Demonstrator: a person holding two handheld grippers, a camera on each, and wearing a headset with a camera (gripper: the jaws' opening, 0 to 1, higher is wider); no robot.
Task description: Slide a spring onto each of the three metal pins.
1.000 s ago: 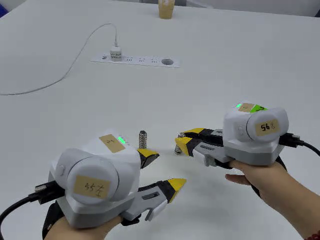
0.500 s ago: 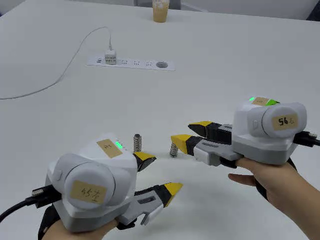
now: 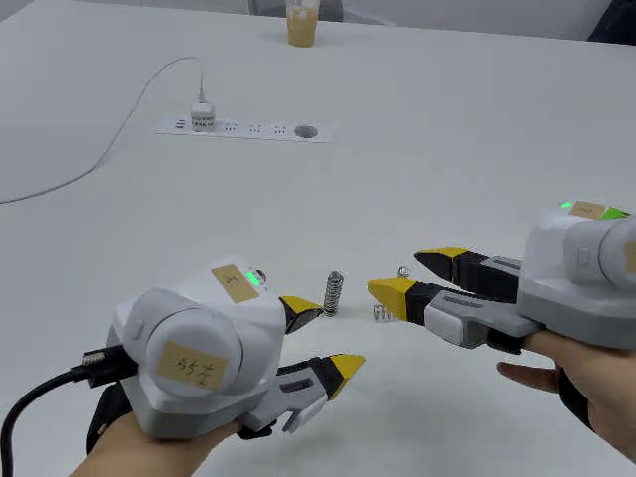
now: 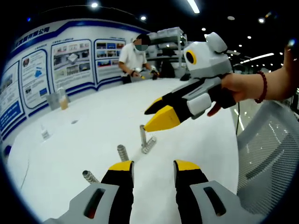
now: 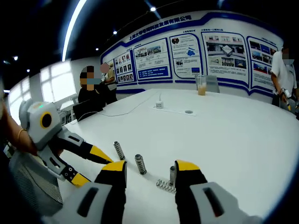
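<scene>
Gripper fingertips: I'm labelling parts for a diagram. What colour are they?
Yellow fingertips on the left gripper and right gripper alike; the head view shows it best.

We see sprung pin (image 3: pixel 333 293) mid-worktop (image 3: pixel 447 149), between grippers: left gripper (image 3: pixel 324 338) at its 6 o'clock, right gripper (image 3: pixel 409 275) at 3. Loose spring (image 3: pixel 382 312) lies just beside right fingers (image 3: pixel 393 291). Power strip (image 3: pixel 243 129) at 11, cup (image 3: pixel 301 22) beyond, at 12.

Both claws have rounded pale-grey housings, black jaws tipped in yellow, and a green light on top. The left claw (image 3: pixel 333 338) carries handwritten tan labels (image 3: pixel 183 366) and a black cable (image 3: pixel 40 397). The right claw (image 3: pixel 402 275) bears a tan label too. A red bead bracelet (image 4: pixel 263 86) circles the right wrist.
</scene>
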